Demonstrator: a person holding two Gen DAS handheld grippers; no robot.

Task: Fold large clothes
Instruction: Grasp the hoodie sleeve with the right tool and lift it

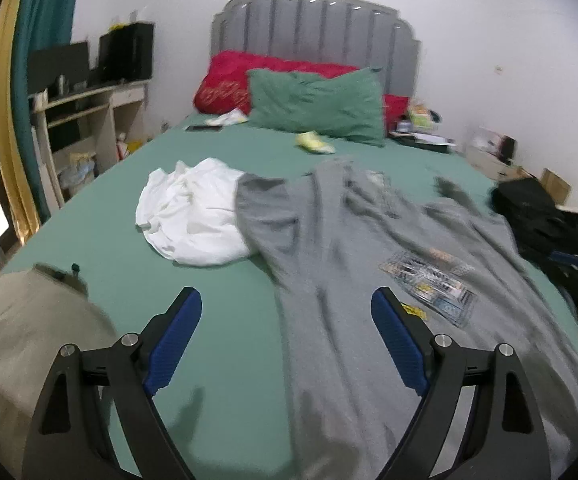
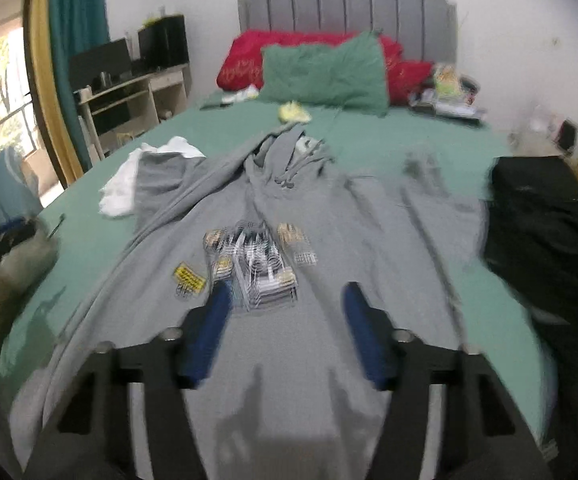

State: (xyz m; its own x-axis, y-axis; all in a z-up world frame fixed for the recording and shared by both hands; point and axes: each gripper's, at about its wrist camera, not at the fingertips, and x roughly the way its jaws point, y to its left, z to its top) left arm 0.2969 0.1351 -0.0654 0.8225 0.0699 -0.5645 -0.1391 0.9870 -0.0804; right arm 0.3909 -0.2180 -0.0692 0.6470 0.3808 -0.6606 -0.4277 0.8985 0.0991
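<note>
A grey hoodie lies spread flat on the green bed sheet, hood toward the pillows at 12 o'clock and hem at 6 o'clock, near both grippers. The left gripper hangs over the hoodie's left edge with its jaws wide apart and nothing in them. The right gripper hangs over the printed picture with its jaws partly apart, also empty.

One sleeve lies on top of a white garment at 10 o'clock. If the left gripper grabs there, it may pick up the white cloth too and fold it inside. A black bag sits close at 3 o'clock, and the other sleeve could catch on it. The pictures are blurry, so a fast grab may miss the hem or pinch the sheet.
</note>
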